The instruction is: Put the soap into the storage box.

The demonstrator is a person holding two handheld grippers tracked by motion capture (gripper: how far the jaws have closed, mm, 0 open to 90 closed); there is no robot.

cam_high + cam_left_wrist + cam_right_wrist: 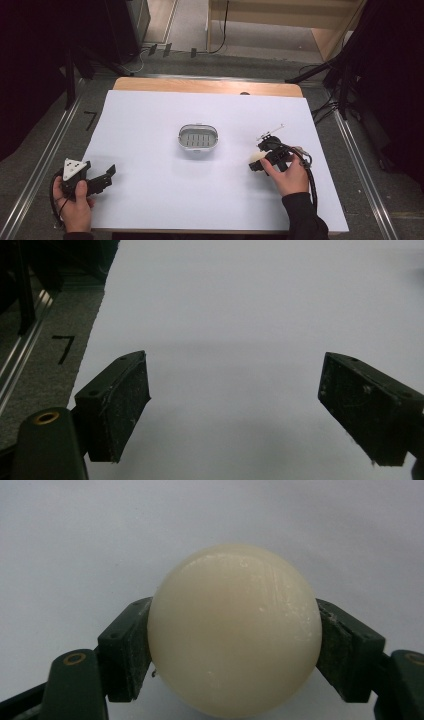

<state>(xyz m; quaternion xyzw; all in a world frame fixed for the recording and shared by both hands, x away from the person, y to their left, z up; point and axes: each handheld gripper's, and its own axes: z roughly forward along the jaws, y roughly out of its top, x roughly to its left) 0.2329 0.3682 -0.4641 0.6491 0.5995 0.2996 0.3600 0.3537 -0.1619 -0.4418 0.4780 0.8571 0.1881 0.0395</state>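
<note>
Jaws on my right gripper (234, 645) are clamped on a cream-white soap bar (234, 630), one pad pressed on each side, about half spread. In the high view I see it held low over the white table (150, 150), right of the metal soap dish (198, 137) and well apart from it. My left gripper (234, 407) has its jaws wide apart with nothing between them, parked near the table's front left corner.
</note>
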